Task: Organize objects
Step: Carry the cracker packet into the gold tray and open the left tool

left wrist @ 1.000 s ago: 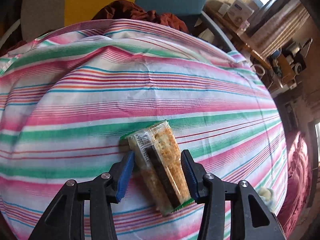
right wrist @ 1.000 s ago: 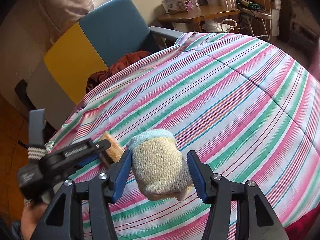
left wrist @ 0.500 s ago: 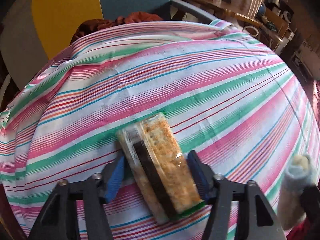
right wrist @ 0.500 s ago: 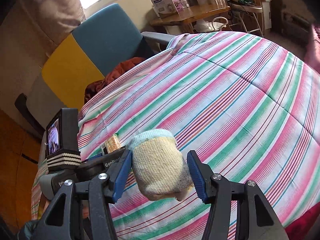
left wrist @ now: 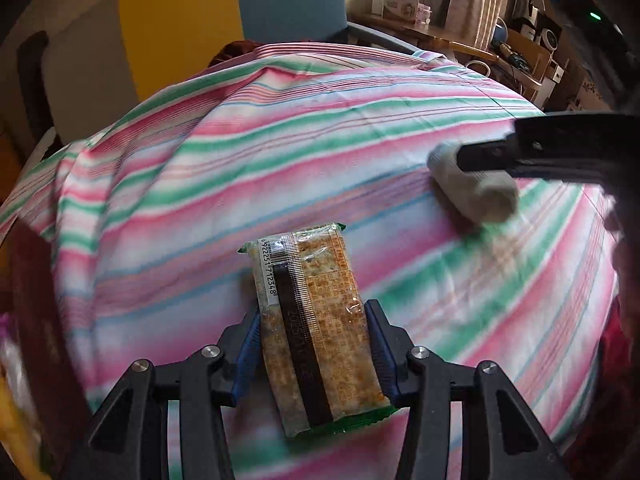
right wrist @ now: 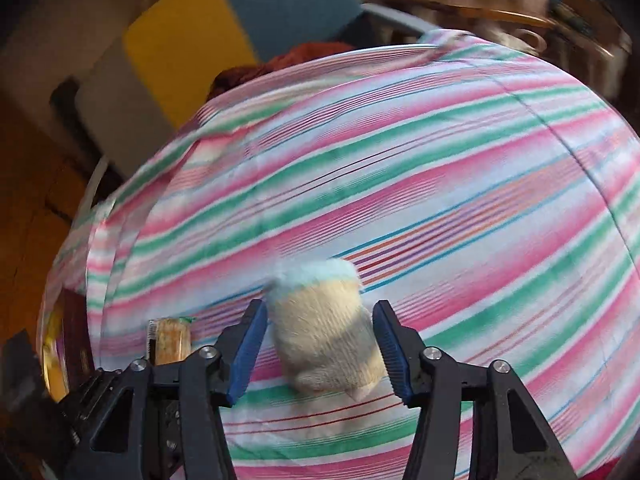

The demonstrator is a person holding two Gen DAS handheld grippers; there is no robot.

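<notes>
My left gripper (left wrist: 312, 334) is shut on a clear-wrapped cracker packet (left wrist: 316, 320) with a dark strip and a barcode, held just above the striped bedspread (left wrist: 240, 160). The packet also shows in the right wrist view (right wrist: 170, 340), low at the left. A rolled cream sock with a pale blue cuff (right wrist: 324, 336) sits between the fingers of my right gripper (right wrist: 320, 354); the right pad touches it and a narrow gap shows on the left. In the left wrist view the sock (left wrist: 472, 190) is at the right under that gripper.
A blue and yellow chair (left wrist: 240, 12) with a dark red cloth (right wrist: 288, 60) stands beyond the bed. A wooden desk (left wrist: 440, 36) with boxes is at the far right. A dark book-like object (right wrist: 74, 344) lies at the bed's left edge.
My left gripper has closed on the cracker packet and lifted it slightly. My right gripper with the sock has swung right and forward across the bed; both views are motion-blurred.
</notes>
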